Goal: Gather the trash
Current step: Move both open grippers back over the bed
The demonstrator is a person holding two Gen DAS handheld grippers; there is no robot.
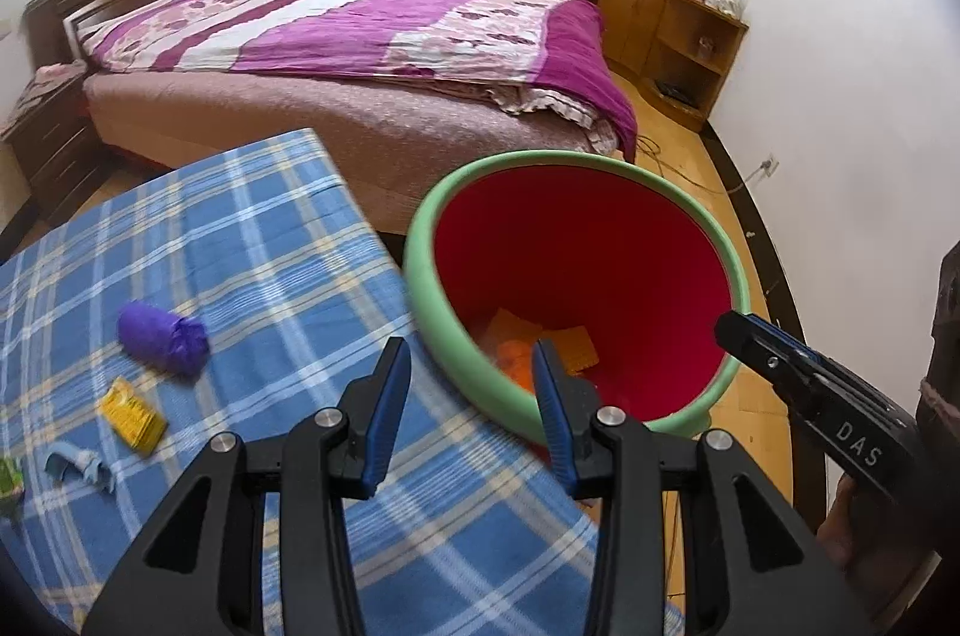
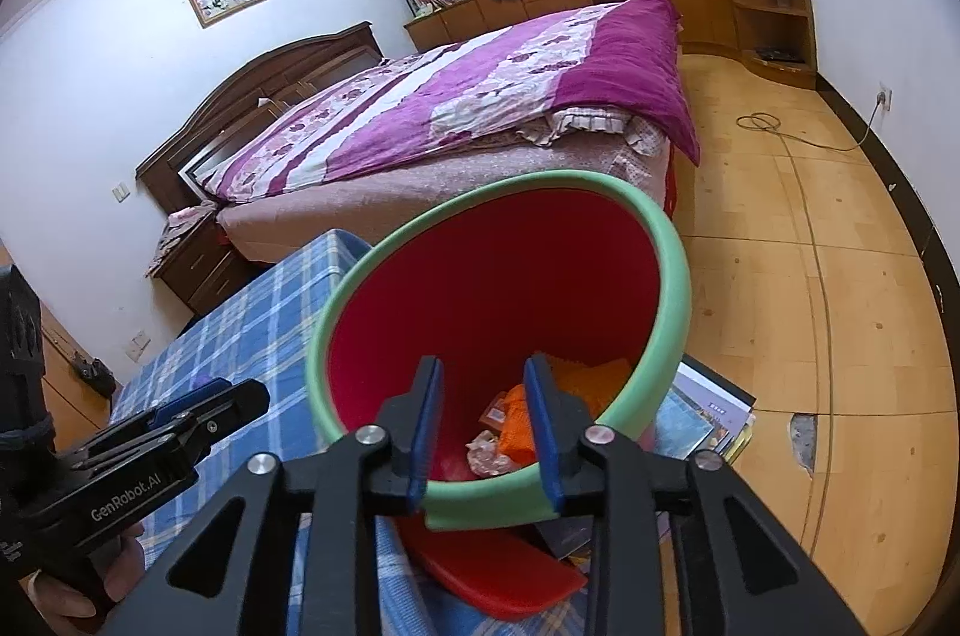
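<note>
Bin [image 2: 672,288]: red inside, green rim, tilted, mouth toward both cams; sits beside table edge, w/ bed behind.
In bin: orange scraps [image 2: 522,420], a pale crumpled bit [image 2: 489,456], a small orange pack at the bottom.
L gripper [image 1: 465,369]: jaws partly open, nothing betw. them; hovers over table edge, right finger in front of bin rim.
R gripper [image 2: 483,396]: jaws partly open, empty; near rim of bin shows betw. the fingers, pads not pressing on it.
Table [image 1: 270,228]: blue plaid cloth.
Trash on table: purple wad [image 1: 161,336], yellow packet [image 1: 133,414] just below it, blue scrap [image 1: 78,468], a green bit at left edge.
Under bin: red lid [image 2: 498,570], stack of books [image 2: 708,414] on floor.
</note>
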